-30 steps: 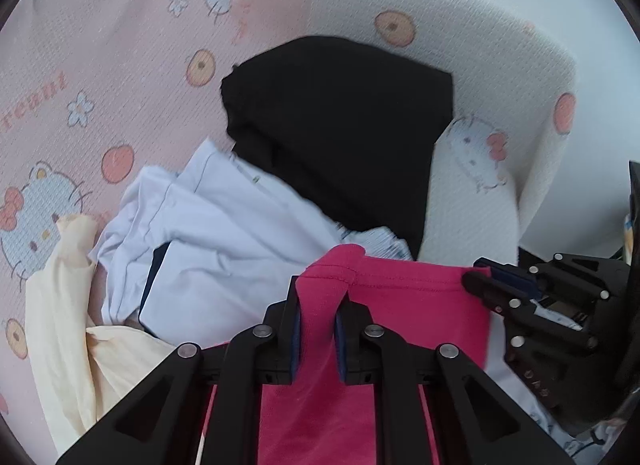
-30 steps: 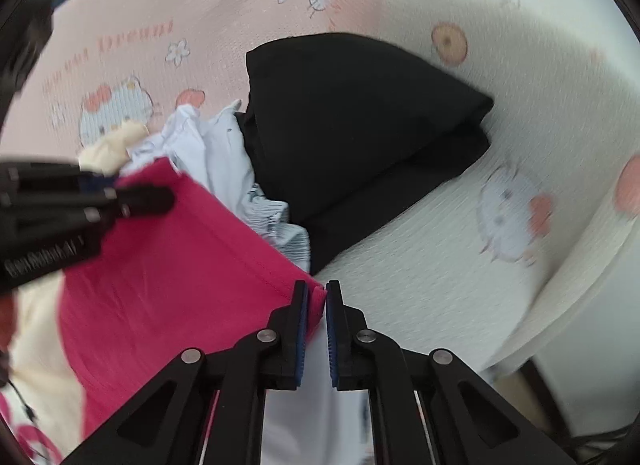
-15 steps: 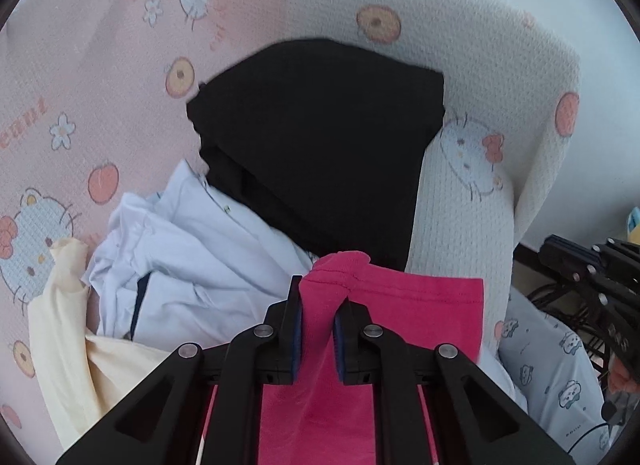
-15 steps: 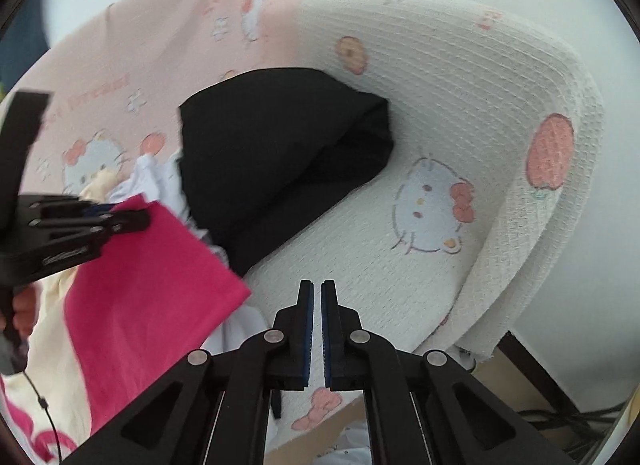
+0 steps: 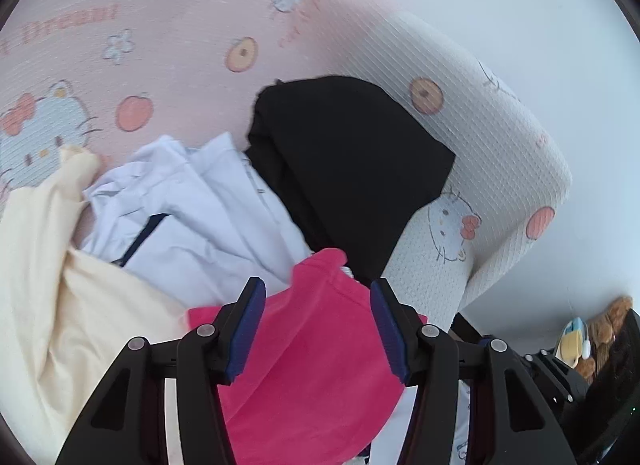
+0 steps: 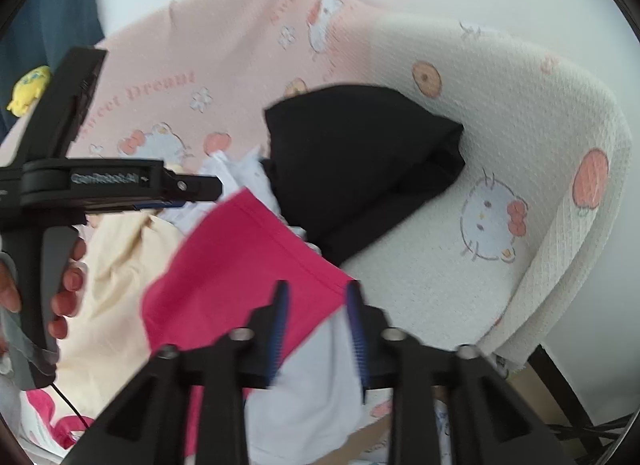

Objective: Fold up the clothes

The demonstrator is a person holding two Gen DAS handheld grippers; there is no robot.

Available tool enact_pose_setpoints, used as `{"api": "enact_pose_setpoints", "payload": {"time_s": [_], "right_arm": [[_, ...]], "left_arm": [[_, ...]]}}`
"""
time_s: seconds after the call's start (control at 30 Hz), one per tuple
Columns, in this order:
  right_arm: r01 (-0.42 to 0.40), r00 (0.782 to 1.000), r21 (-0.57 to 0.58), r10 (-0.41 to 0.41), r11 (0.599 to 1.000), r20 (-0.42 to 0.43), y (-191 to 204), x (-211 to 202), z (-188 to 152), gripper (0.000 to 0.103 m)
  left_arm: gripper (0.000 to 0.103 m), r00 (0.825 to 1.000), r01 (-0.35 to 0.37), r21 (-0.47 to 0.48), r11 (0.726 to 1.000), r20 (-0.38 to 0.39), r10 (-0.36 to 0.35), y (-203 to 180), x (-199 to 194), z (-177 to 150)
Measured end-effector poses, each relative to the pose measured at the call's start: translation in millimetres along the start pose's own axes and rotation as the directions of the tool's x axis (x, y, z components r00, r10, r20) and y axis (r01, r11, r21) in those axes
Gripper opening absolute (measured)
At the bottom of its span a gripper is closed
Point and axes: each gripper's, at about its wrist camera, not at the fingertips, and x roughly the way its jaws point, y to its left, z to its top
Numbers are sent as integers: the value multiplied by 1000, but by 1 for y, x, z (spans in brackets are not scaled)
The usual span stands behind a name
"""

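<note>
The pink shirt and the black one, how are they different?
The pink shirt is bright and lies spread on top of the pile; the black one is dark and folded into a thick bundle. The pink shirt sits nearest the grippers; the black one lies further back. Both rest on the cartoon-cat chair.

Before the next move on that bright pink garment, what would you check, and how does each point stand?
1. Left gripper released: ok, jaws have just been opening, pads clear of the bright pink garment.
2. Right gripper released: ok, just been opening, nothing pinched.
3. Pink garment lying flat: cannot tell, near part hidden.
4. Folded black garment undisturbed: ok.
5. Crumpled pale blue shirt and cream cloth sorted: not ok, still unfolded.
</note>
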Motion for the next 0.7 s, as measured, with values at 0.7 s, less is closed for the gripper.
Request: {"api": "enact_pose_setpoints", "payload": {"time_s": [0.7], "right_arm": [[-140,990,-215,144,967,1,120,-53,-4,56]], "left_arm": [[51,933,-324,190,927,227,280,51,-131,-100]]}}
